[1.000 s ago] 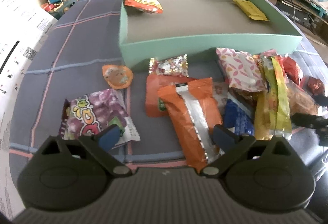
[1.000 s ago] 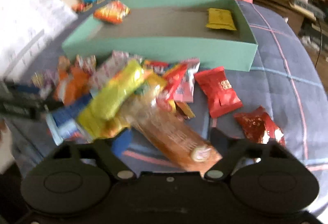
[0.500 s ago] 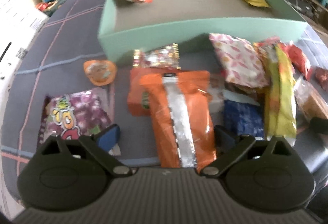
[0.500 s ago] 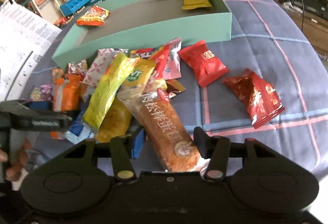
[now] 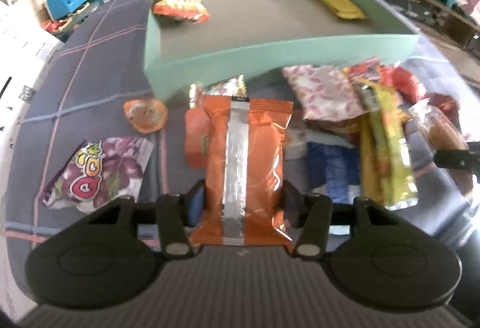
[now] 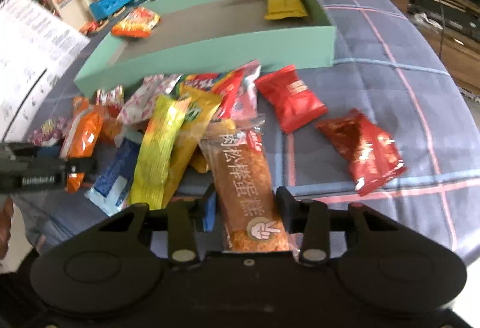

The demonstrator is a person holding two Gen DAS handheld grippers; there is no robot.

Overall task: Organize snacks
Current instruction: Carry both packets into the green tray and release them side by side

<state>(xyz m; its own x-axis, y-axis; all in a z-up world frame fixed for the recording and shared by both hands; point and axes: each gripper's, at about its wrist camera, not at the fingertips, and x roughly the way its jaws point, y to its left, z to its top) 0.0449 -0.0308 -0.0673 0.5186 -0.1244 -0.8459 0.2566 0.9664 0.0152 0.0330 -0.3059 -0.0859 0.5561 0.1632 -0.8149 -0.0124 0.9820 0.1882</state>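
Observation:
My left gripper (image 5: 241,202) is shut on an orange snack pack with a silver seam (image 5: 244,154), its fingers pressing both sides. My right gripper (image 6: 246,205) is shut on a clear-wrapped brown cake bar (image 6: 246,178). A mint green box (image 5: 282,58) stands beyond the snack pile and holds an orange-red packet (image 5: 180,4) and a yellow packet (image 5: 339,5). The box also shows in the right wrist view (image 6: 210,49). The left gripper shows at the left edge of the right wrist view (image 6: 45,172).
Loose snacks lie on the blue plaid cloth (image 6: 390,82): a purple pack (image 5: 96,172), an orange jelly cup (image 5: 145,115), a pink patterned pack (image 5: 327,94), yellow-green sticks (image 6: 162,148), two red packs (image 6: 291,101) (image 6: 363,148). Toys and boxes crowd the background.
Both grippers went from open to closed: the left on the orange pack, the right on the cake bar. Both cameras moved in closer to the pile.

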